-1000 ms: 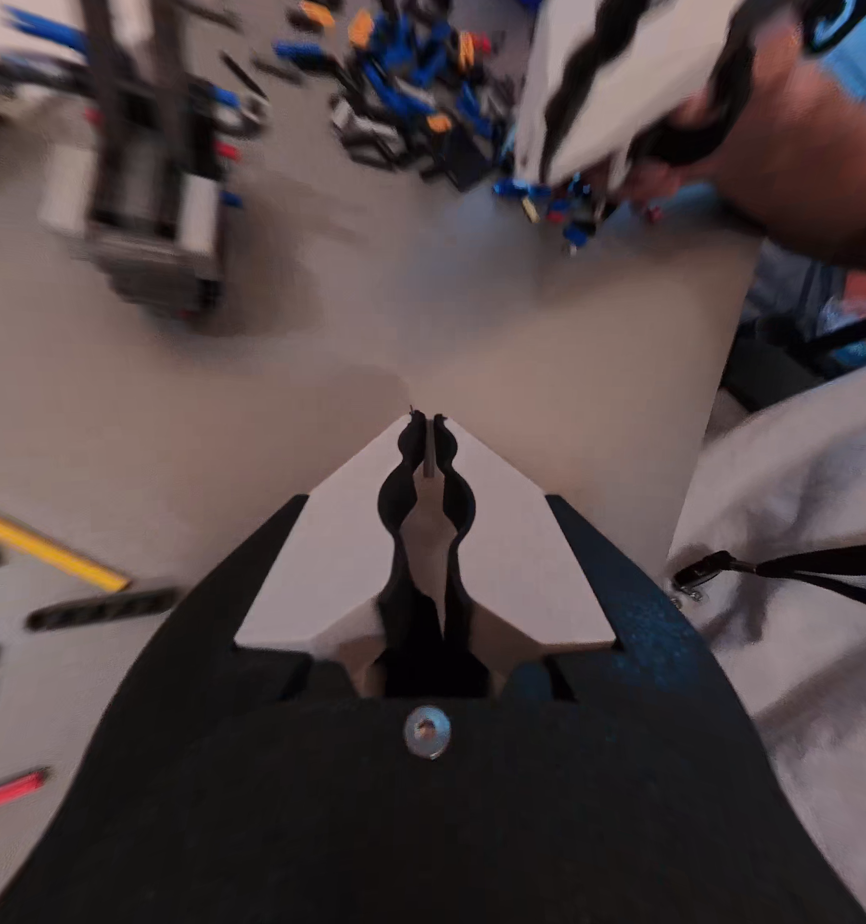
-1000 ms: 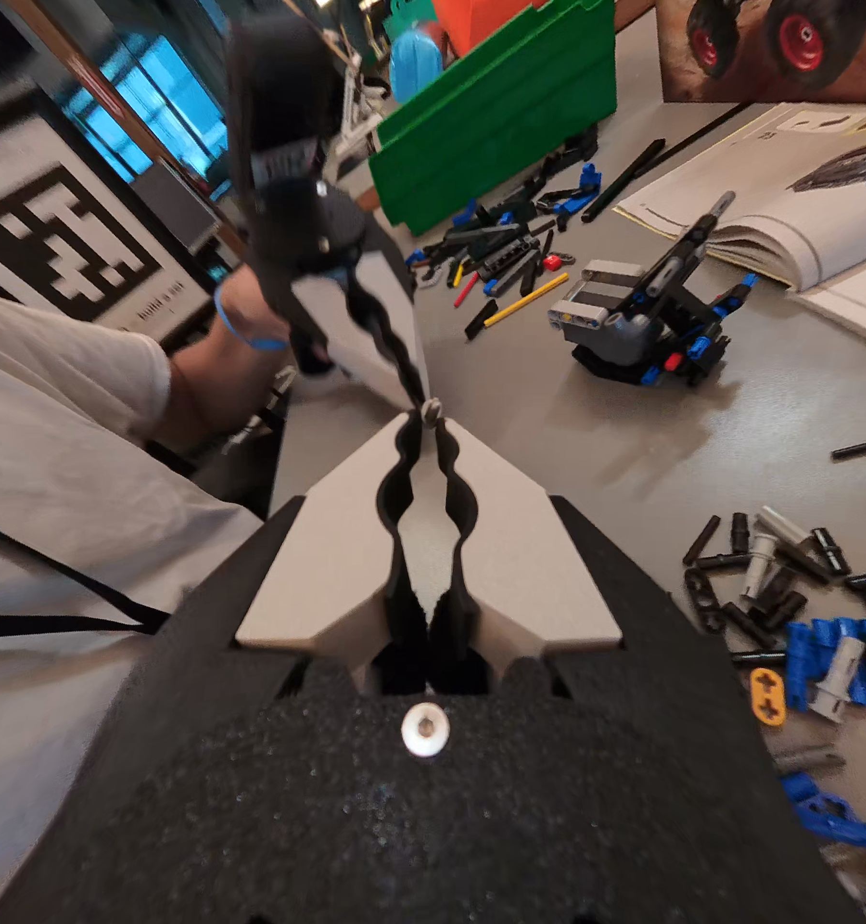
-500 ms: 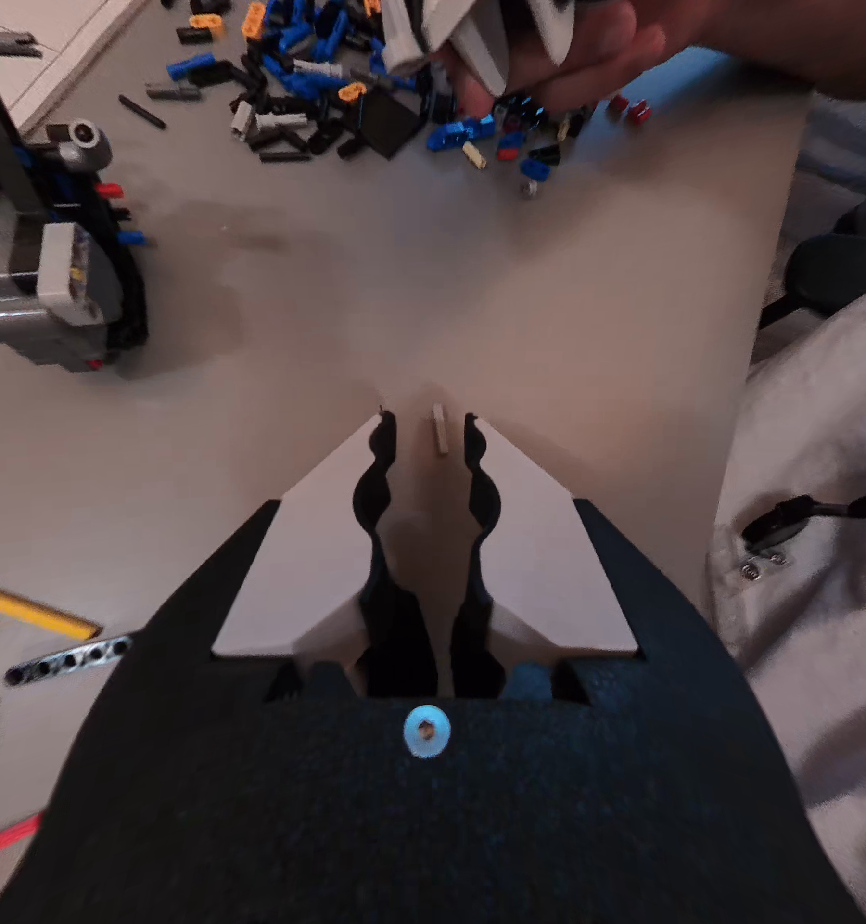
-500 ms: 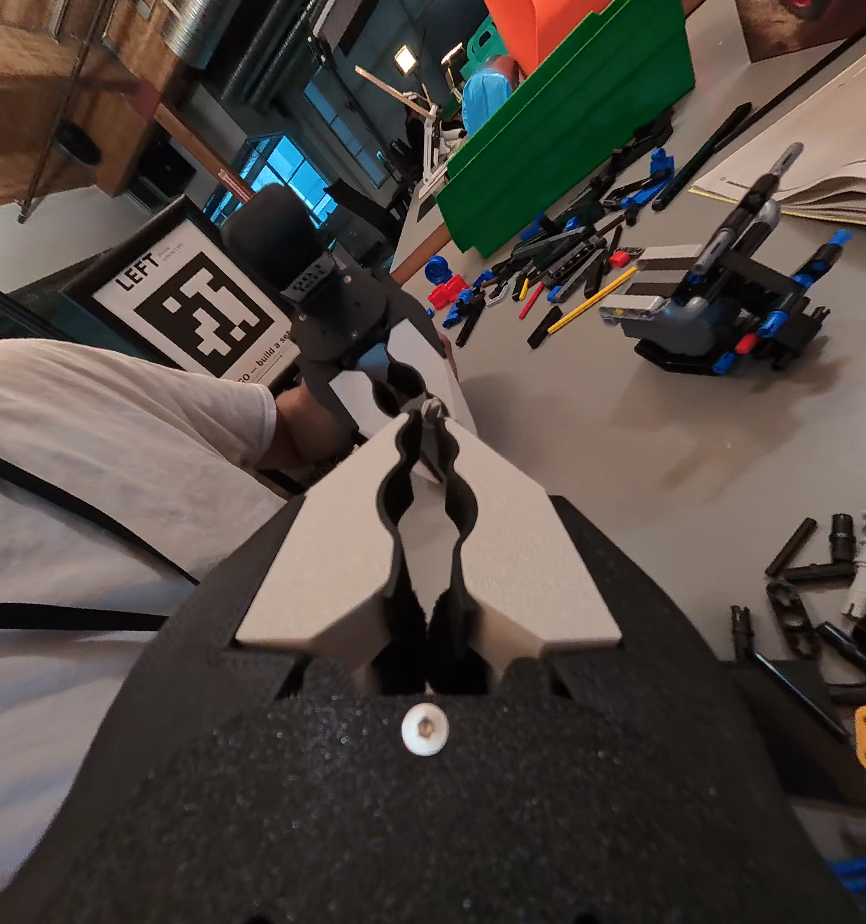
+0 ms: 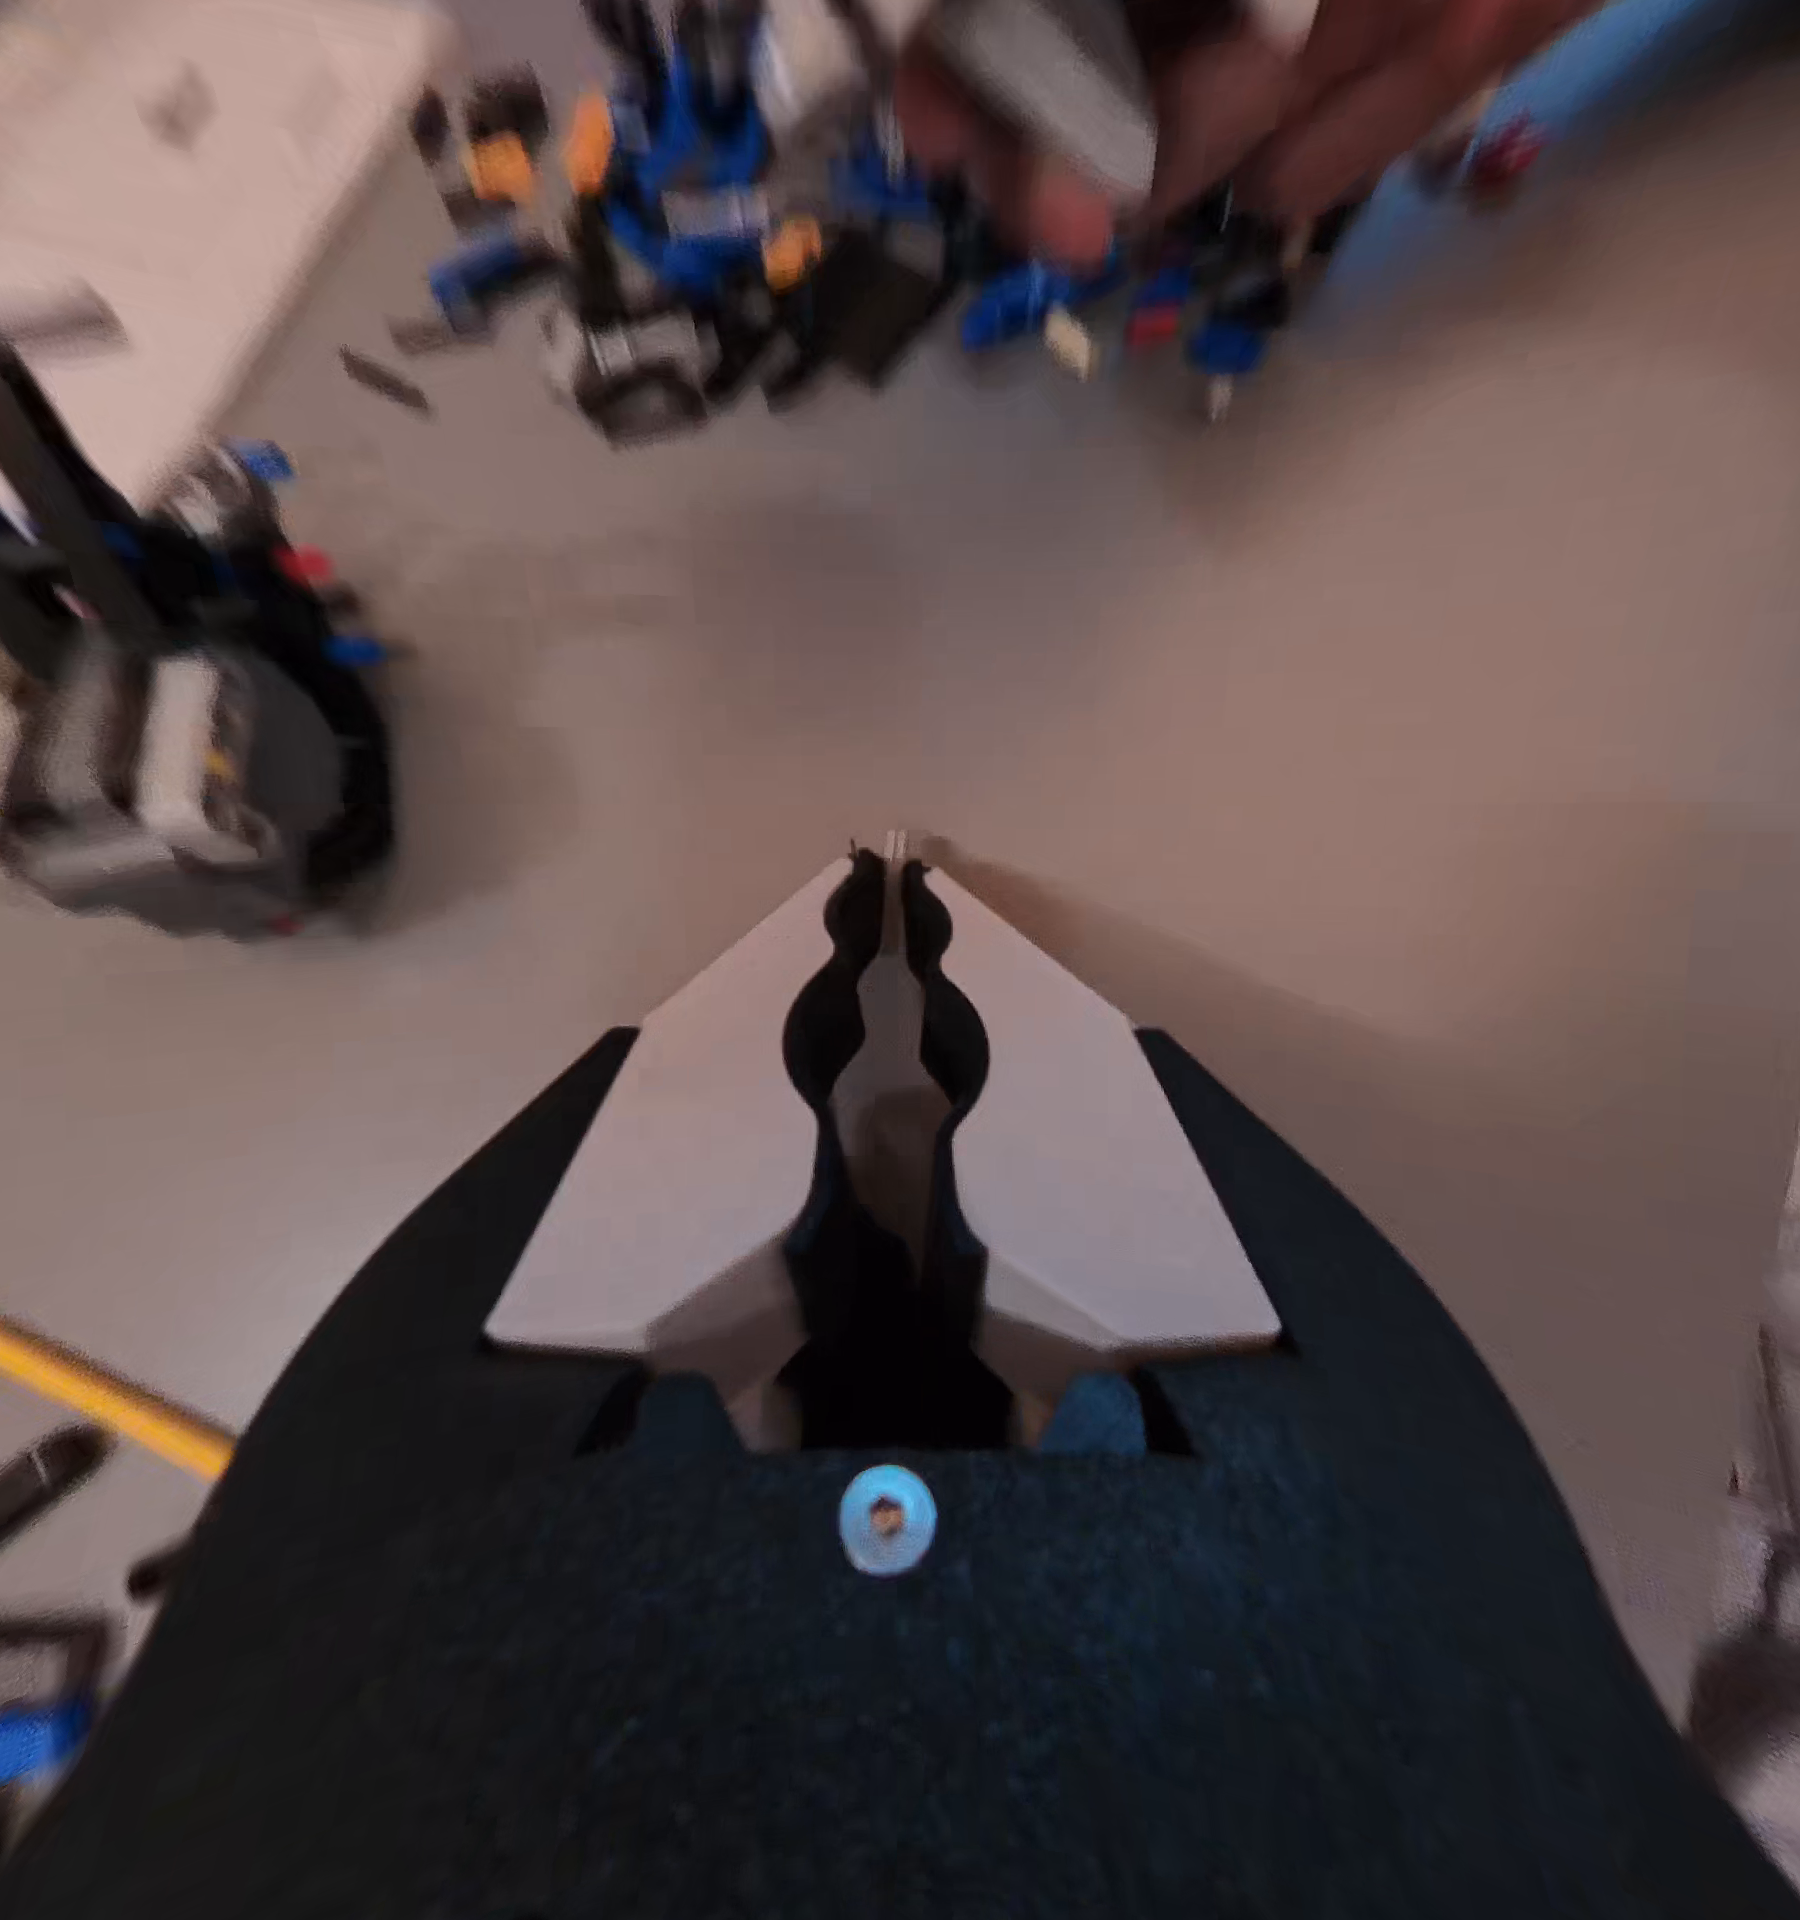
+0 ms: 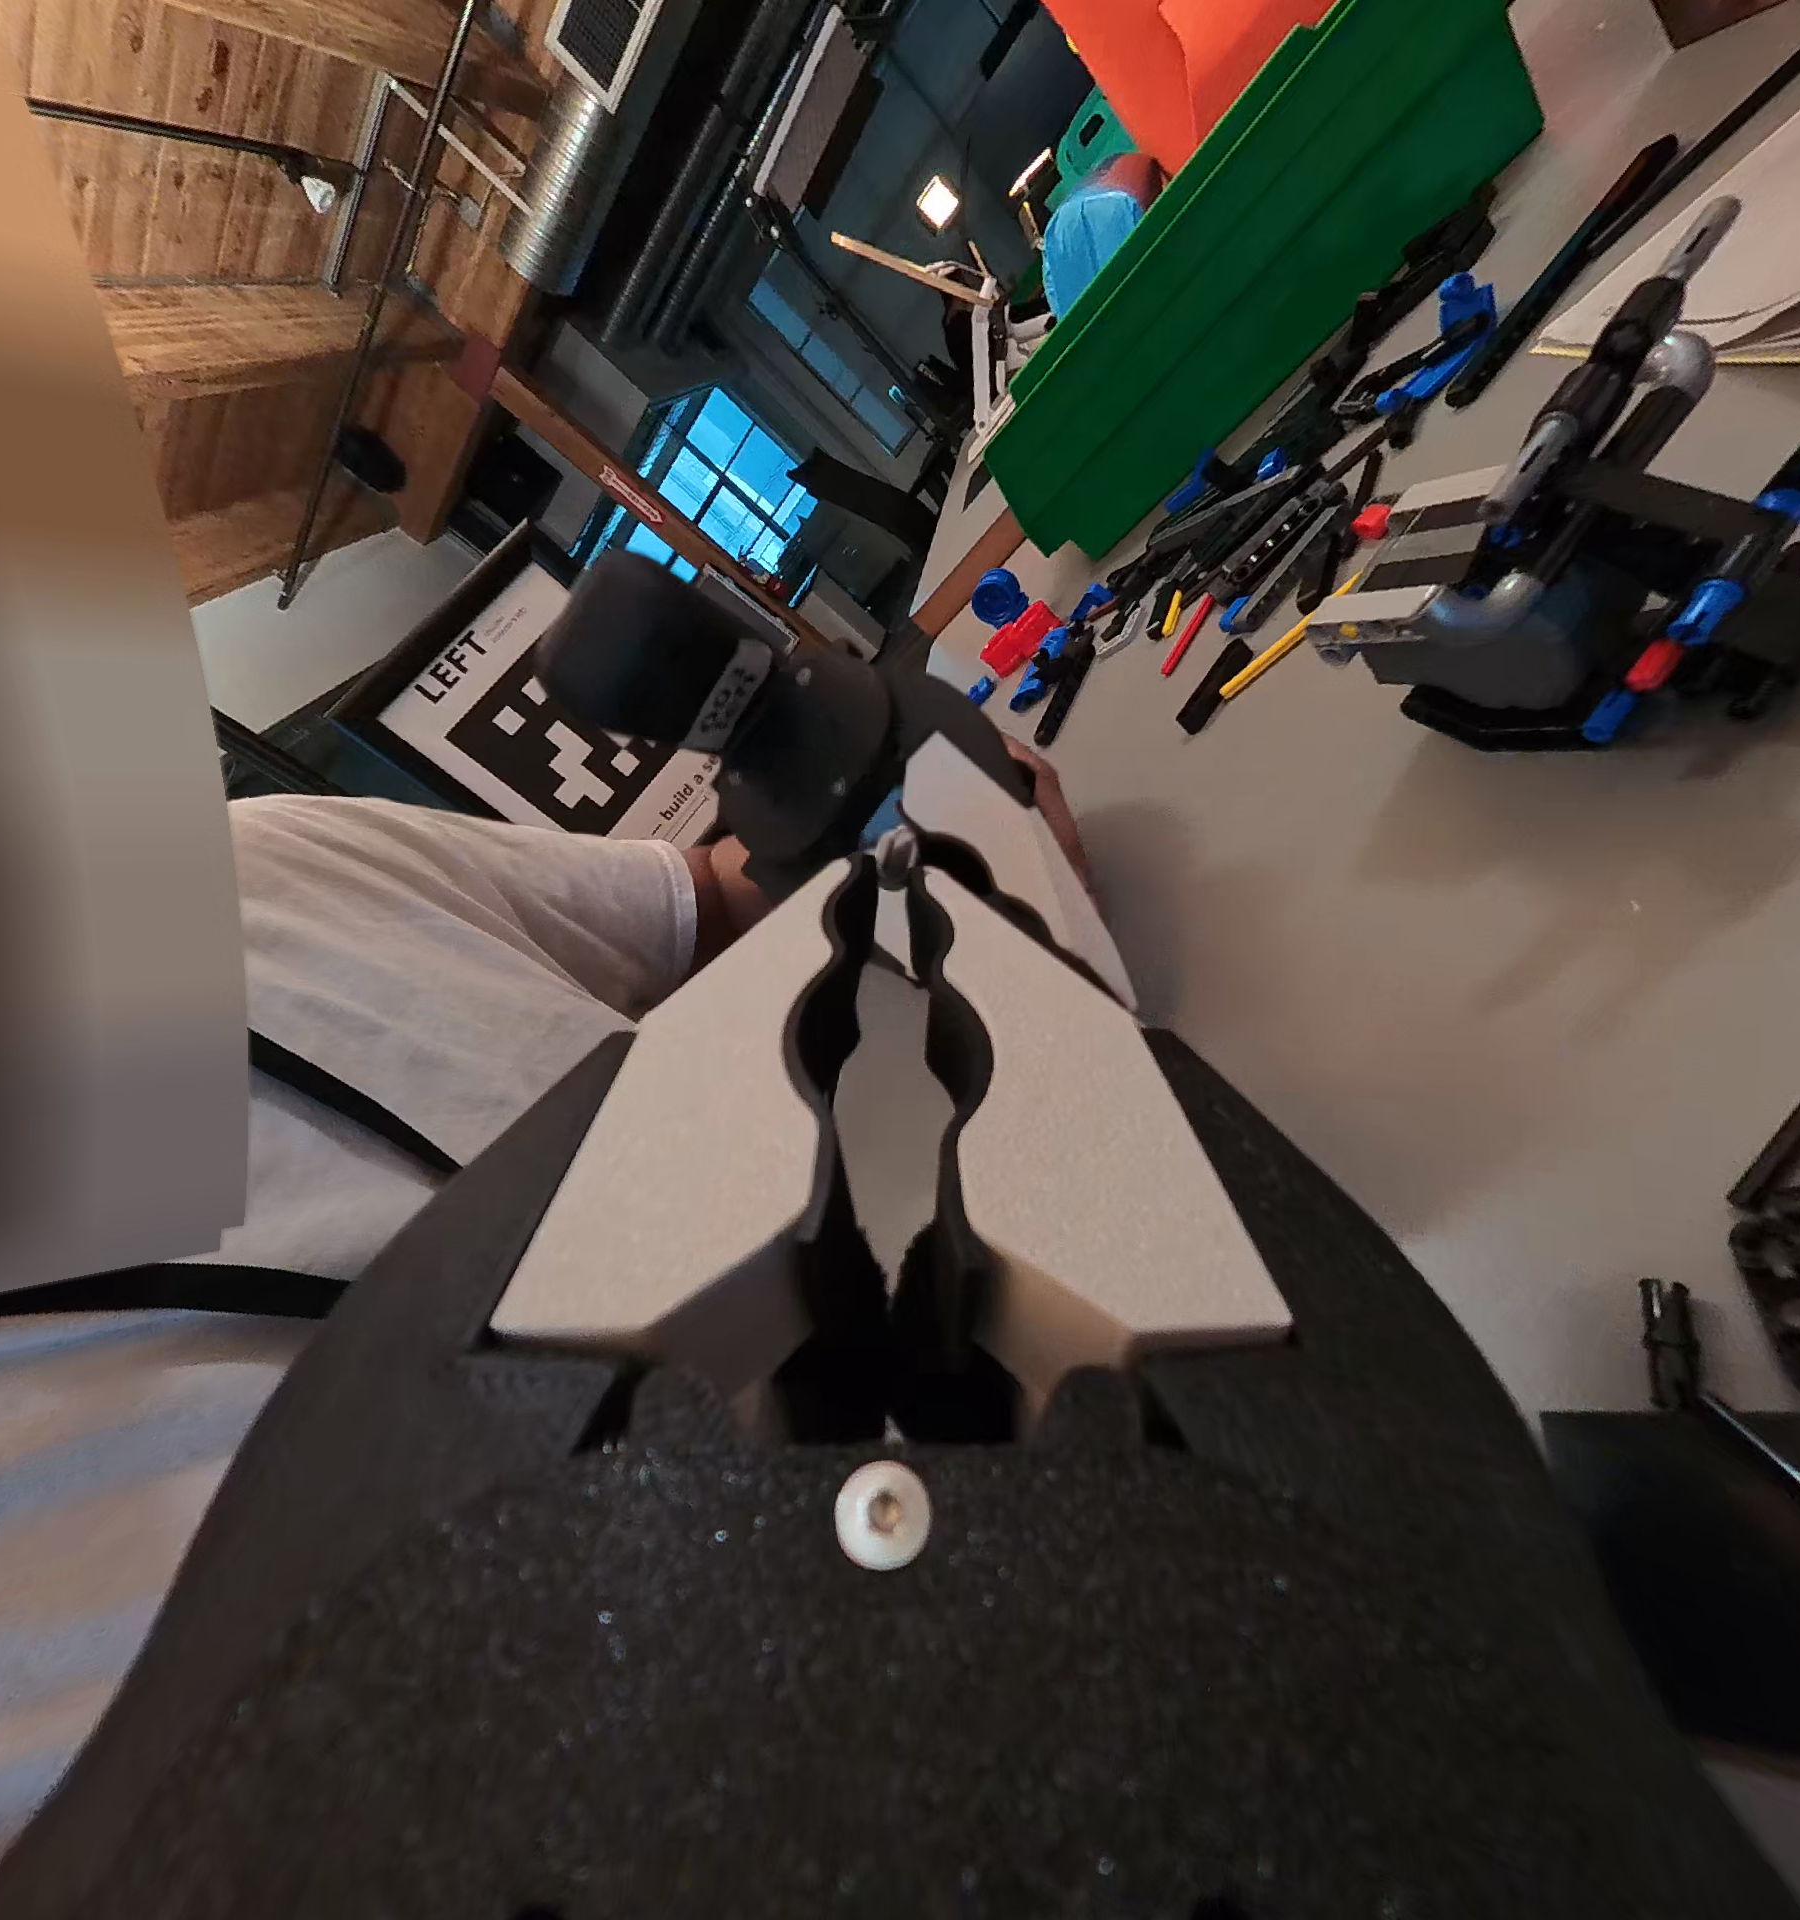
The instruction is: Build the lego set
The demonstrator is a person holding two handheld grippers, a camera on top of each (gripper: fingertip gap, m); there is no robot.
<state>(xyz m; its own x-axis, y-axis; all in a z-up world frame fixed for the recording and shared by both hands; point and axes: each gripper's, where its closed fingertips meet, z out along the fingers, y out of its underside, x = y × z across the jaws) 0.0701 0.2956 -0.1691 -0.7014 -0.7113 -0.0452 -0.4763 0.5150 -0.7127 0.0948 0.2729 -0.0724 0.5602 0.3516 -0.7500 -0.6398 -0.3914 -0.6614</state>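
Observation:
My left gripper (image 5: 894, 862) is shut on a small pale pin (image 5: 894, 844), held just above the grey table (image 5: 1239, 644). My right gripper (image 6: 891, 878) is shut on a small grey rounded piece (image 6: 896, 852) and held in the air near the person's body. Right behind it, one of the left gripper's pale fingers (image 6: 989, 800) shows. The partly built grey, black and blue model (image 5: 189, 727) stands at the left of the left wrist view. It is at the right of the right wrist view (image 6: 1602, 613).
A pile of loose blue, black and orange pieces (image 5: 750, 239) lies far ahead, with the right hand blurred above it. A yellow axle (image 5: 85, 1392) lies at the lower left. A green bin (image 6: 1270, 281), an open booklet (image 6: 1769, 249) and more loose beams (image 6: 1260, 540) lie beyond the model.
Half a second ago my left gripper was open with the pin lying on the table between its fingers. It has now shut on the pin. The right gripper has tilted upward, still shut.

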